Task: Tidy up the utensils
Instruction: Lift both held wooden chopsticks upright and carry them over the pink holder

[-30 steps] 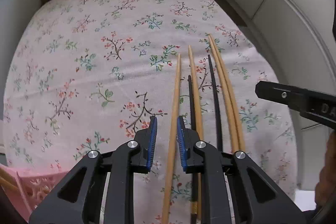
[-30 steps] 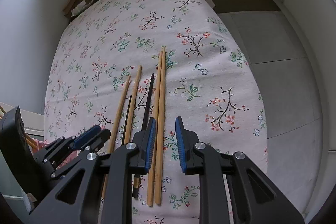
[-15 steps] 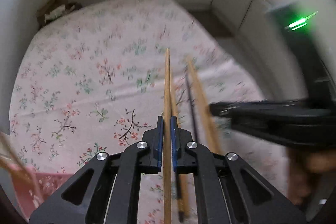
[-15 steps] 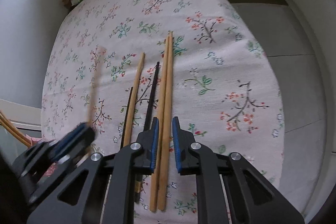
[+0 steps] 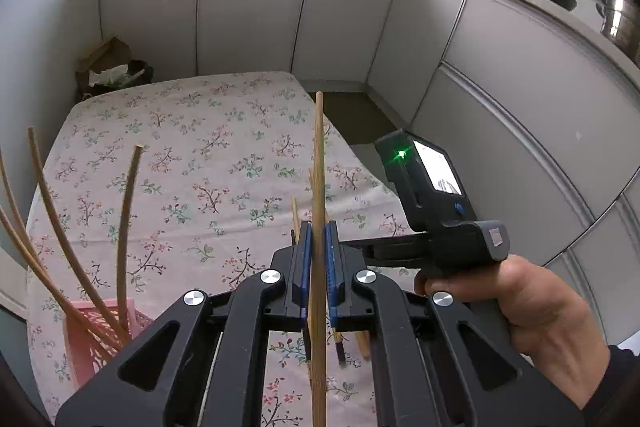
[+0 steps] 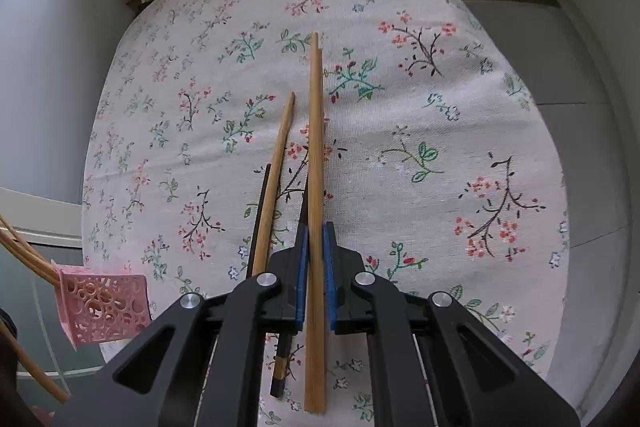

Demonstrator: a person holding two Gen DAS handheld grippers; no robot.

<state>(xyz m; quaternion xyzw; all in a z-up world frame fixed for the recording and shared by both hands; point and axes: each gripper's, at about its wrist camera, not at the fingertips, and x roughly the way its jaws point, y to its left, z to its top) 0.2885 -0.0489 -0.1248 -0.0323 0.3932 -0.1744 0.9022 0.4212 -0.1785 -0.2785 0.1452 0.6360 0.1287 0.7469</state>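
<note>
My left gripper is shut on a wooden chopstick and holds it lifted above the flowered tablecloth. My right gripper is shut on another wooden chopstick, low over the cloth. A second wooden chopstick and a black chopstick lie just left of it; another black one lies under the jaws. The pink perforated basket stands at the near left and holds several chopsticks. The right gripper body shows in the left wrist view.
White cabinet doors wall the far and right sides of the table. A brown paper bag sits at the table's far left corner. A pot and a pan stand on the counter at upper right.
The left gripper has lifted its chopstick off the cloth and tilted up. The right gripper has closed on a wooden chopstick and moved lower and nearer to the cloth.
</note>
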